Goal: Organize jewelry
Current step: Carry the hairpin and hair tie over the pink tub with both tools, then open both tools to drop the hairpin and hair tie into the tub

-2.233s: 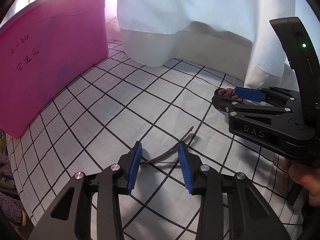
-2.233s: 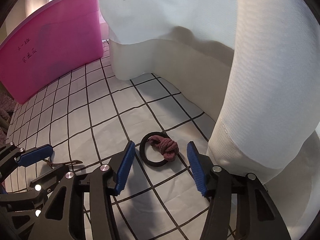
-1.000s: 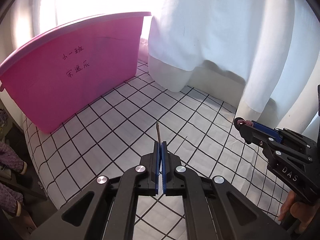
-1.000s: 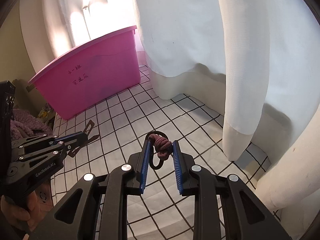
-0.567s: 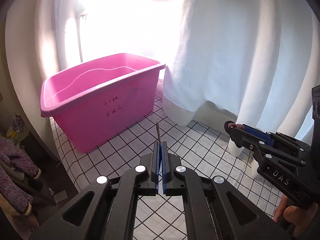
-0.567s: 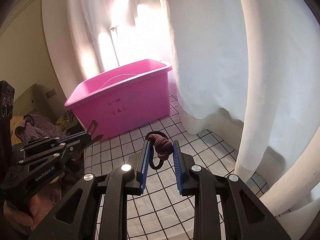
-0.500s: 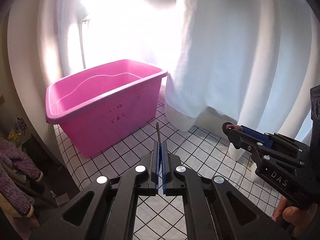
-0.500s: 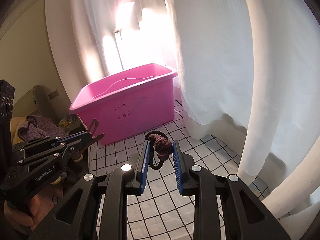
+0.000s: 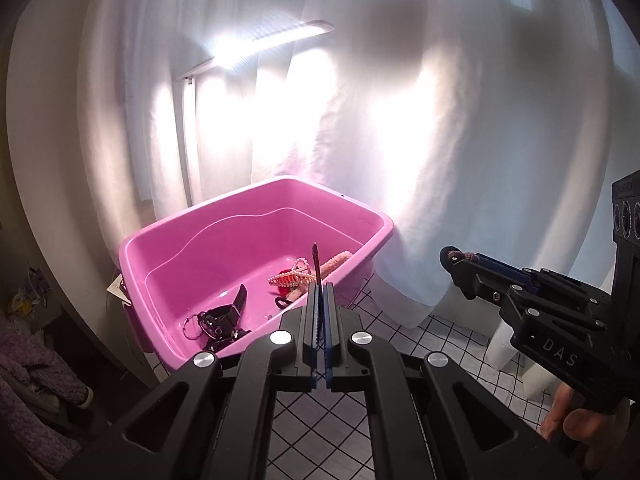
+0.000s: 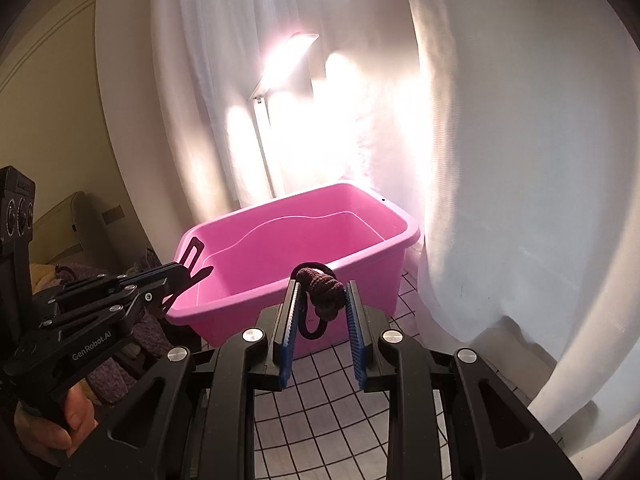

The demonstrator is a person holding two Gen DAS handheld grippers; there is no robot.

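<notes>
Both hand-held grippers we raised toward the far bin (image 9: 256, 256), left (image 9: 320, 312) pinching a clip (image 9: 315, 260), right (image 10: 321, 312) a hair tie (image 10: 322, 292), for dropping in.

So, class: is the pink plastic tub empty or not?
Not empty: the pink plastic tub holds a black watch and pearl hair clip.

White letters "DAS" stand on the black side of the right gripper (image 9: 450, 258), as seen from the left wrist view. "GenRobot.AI" is printed in white along the body of the left gripper (image 10: 200, 272) in the right wrist view. No other text is legible.
</notes>
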